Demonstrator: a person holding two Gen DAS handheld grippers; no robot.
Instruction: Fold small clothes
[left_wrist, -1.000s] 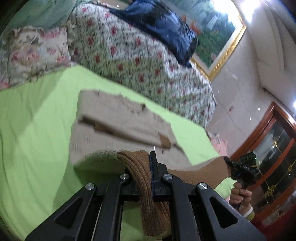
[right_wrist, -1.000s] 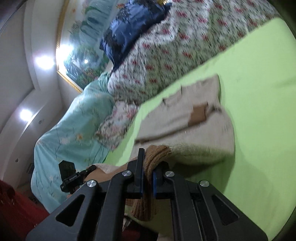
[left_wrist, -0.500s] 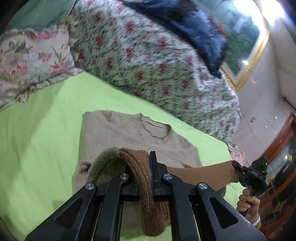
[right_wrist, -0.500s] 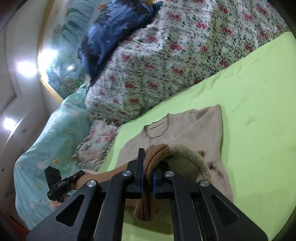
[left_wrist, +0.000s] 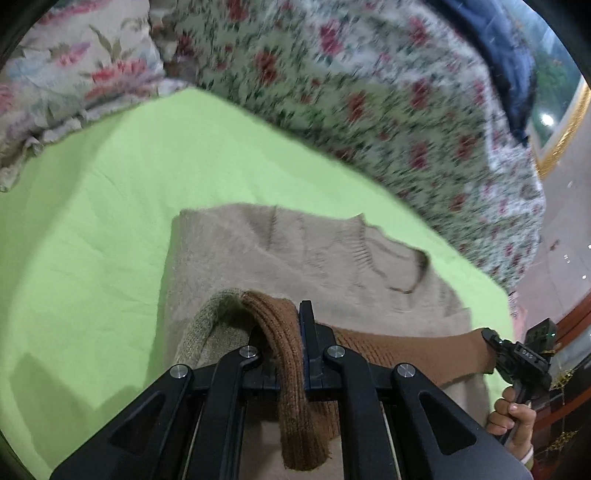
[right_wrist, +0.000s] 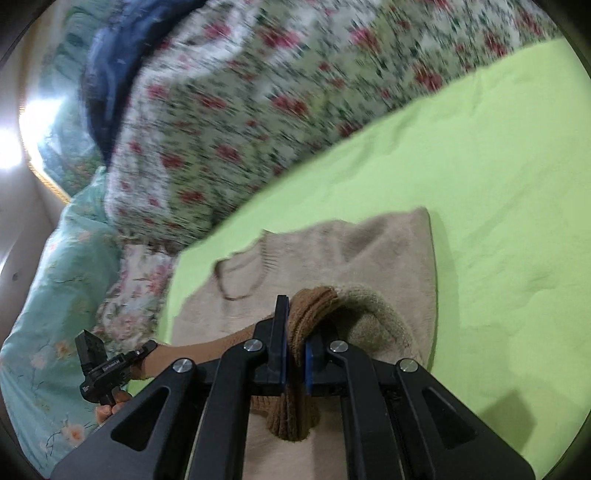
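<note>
Bed with lime-green sheet (left_wrist: 92, 229) is carrying the work; floral quilt (left_wrist: 369, 110) is bunched along its far side, blurred. Beige knit sweater (left_wrist: 295, 258) is lying flat on the sheet, neckline toward the quilt, its lower part being lifted over the body. Brown ribbed hem (left_wrist: 291, 369) is stretching between both tools. Left gripper (left_wrist: 282, 332) is clamping one end of the hem; right gripper (right_wrist: 293, 332) is pinching the other end, jaws narrow on the knit.
</note>
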